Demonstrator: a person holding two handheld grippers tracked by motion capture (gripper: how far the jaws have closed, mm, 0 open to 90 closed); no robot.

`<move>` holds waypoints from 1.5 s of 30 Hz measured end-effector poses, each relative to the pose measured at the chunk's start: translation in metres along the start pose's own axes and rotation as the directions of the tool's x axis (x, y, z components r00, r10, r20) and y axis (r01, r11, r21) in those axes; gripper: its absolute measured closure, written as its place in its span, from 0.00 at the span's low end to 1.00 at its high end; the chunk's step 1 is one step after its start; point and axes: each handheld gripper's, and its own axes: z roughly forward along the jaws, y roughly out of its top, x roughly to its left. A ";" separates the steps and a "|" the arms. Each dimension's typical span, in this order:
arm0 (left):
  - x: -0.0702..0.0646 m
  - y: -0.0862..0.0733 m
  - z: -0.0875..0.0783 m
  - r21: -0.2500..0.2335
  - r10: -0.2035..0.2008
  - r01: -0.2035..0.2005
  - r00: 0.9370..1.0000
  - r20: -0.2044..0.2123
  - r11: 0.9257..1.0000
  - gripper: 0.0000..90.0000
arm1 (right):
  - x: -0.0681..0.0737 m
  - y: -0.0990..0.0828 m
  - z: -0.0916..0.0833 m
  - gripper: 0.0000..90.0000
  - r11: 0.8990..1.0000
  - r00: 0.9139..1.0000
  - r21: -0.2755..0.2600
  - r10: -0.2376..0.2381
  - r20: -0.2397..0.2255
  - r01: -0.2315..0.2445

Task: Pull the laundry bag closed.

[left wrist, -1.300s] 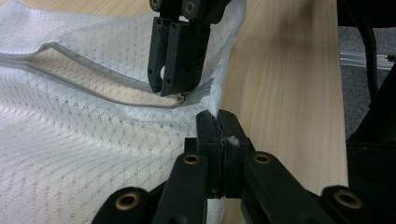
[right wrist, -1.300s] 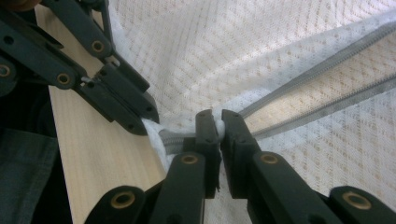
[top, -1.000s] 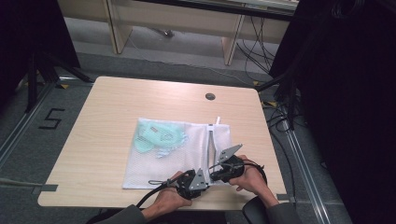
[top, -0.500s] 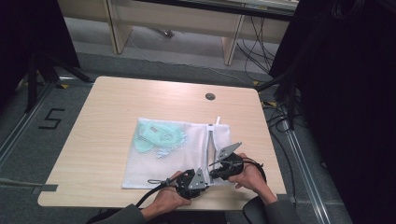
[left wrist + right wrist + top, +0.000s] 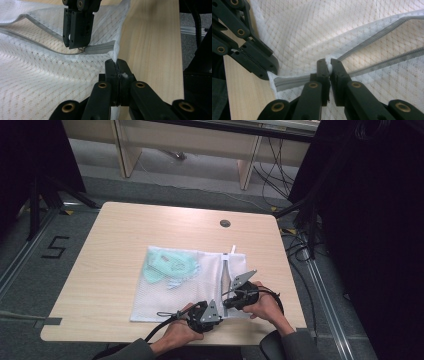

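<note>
A white mesh laundry bag [image 5: 200,285] lies flat on the table with a pale green garment [image 5: 167,266] inside its far left part. A grey zipper [image 5: 226,270] runs along the bag's right edge. My left gripper [image 5: 116,67] is shut on the bag's near right corner [image 5: 115,51], and it also shows in the high view [image 5: 216,316]. My right gripper [image 5: 327,65] is shut on the white zipper pull [image 5: 328,67], just beyond that corner [image 5: 229,303]. Past the pull the zipper tape [image 5: 384,27] splits into two open sides; behind it the zipper is closed.
The wooden table [image 5: 125,230] has bare room at the left and far side, and a round cable hole [image 5: 225,223] at the far right. Its near edge is right under my hands. Black cables [image 5: 280,155] hang past the far right corner.
</note>
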 end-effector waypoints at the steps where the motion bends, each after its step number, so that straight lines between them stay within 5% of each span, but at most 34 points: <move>1: 0.000 0.000 0.000 -0.001 -0.005 0.005 1.000 0.002 1.000 0.99 | -0.001 0.000 0.000 0.96 1.000 1.000 -0.003 0.000 0.003 0.000; 18: 0.000 0.002 -0.004 0.014 0.020 -0.020 1.000 -0.005 1.000 0.99 | -0.007 0.007 0.001 0.96 0.999 0.999 0.000 -0.047 0.018 0.047; 45: -0.003 0.003 -0.008 -0.018 -0.013 0.013 1.000 0.006 1.000 0.99 | -0.016 0.014 0.001 0.96 0.999 0.998 -0.014 -0.051 0.047 0.051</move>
